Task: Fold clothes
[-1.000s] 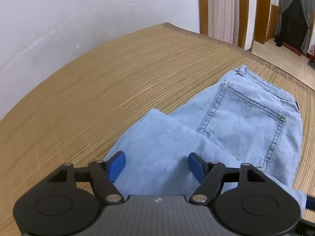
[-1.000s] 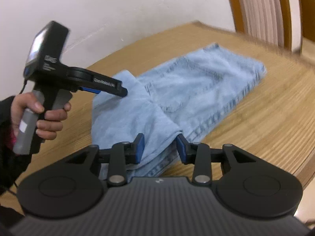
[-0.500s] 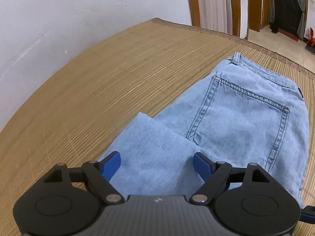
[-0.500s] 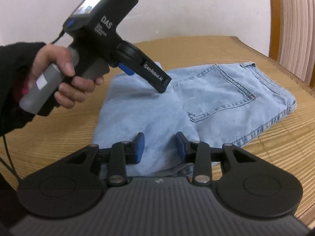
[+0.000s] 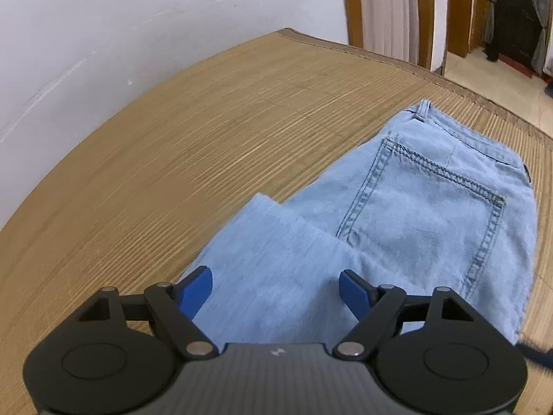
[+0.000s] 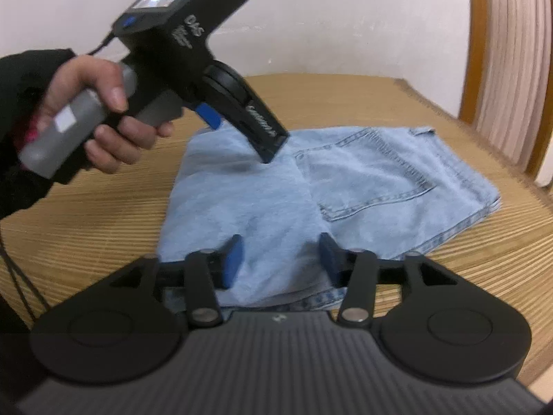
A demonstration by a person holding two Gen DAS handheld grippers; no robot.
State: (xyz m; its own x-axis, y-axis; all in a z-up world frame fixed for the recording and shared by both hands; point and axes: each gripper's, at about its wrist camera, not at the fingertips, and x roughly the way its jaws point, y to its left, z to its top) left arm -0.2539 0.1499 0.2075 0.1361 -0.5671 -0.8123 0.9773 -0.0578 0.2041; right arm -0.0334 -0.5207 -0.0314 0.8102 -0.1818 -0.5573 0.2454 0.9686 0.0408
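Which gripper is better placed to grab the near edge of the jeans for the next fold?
Right, probably. The right gripper, jaws opening, sits at the near edge of the jeans. The left gripper, open, hovers over the middle.

White wall (image 5: pixel 138 34); bamboo mat (image 5: pixel 207 138)

Pale blue jeans (image 5: pixel 432 214) – darker stitching, tan striped mat (image 5: pixel 207 131), black tongs (image 6: pixel 280 259) – blue pads.
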